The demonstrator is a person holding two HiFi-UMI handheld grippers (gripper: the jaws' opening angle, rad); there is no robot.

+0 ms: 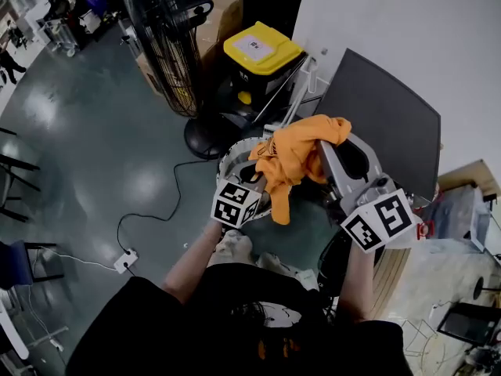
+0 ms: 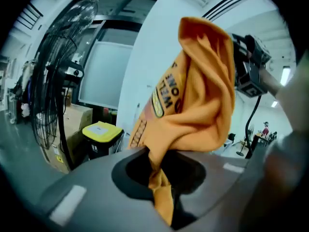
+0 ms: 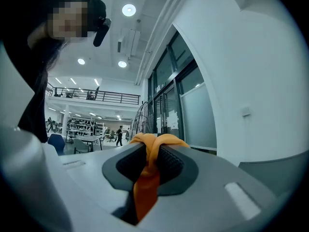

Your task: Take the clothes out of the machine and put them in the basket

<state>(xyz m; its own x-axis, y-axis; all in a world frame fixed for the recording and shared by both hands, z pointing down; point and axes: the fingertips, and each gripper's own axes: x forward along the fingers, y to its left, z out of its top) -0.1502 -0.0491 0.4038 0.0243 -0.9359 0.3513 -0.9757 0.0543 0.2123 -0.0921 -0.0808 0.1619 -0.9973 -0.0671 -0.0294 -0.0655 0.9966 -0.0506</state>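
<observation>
Presently left hand-held gripper (image 2: 157, 175) and right hand-held gripper (image 3: 146, 166) each pinch the crumpled orange printed garment (image 1: 296, 157); release only over the white round basket (image 1: 225, 161).

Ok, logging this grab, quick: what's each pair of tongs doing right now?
Left tongs: closed on the orange shirt.
Right tongs: closed on the same orange shirt.
</observation>
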